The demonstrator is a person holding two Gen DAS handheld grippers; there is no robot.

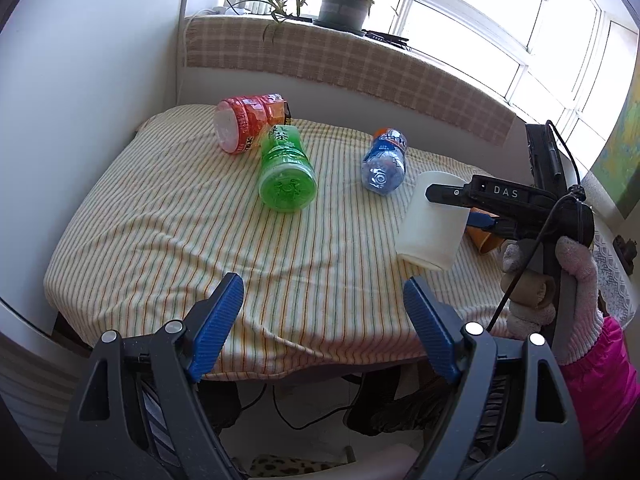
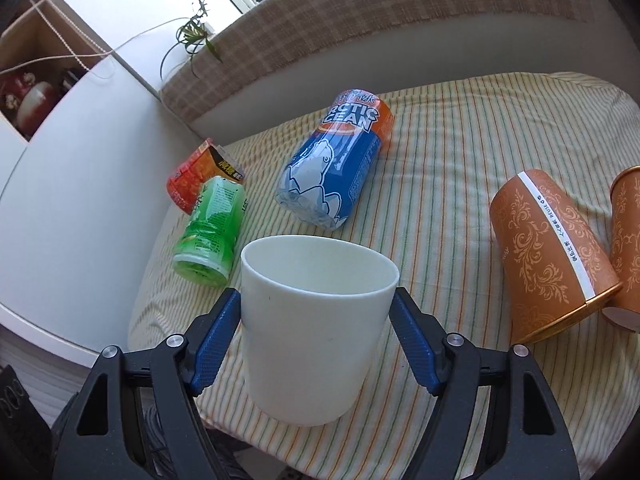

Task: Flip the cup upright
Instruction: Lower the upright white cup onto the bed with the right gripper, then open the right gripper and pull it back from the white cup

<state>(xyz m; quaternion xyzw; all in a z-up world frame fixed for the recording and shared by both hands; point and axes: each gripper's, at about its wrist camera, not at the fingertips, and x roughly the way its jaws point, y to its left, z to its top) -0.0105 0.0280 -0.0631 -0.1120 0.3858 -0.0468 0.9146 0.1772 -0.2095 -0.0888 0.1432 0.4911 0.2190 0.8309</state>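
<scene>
Right wrist view shows my right gripper (image 2: 316,344) pinching the white cup (image 2: 312,320) mouth-up near the table's (image 2: 460,128) front edge for upright placement, while my left gripper (image 1: 324,320) hangs spread and empty.

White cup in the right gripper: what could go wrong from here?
1. The right gripper pinches the smooth, tapered white cup only at its sides; it could slip while turning.
2. The orange patterned cups lie close by on the right; a swing could knock them.
3. The striped cloth is wrinkled, so the cup may wobble when set down.
</scene>
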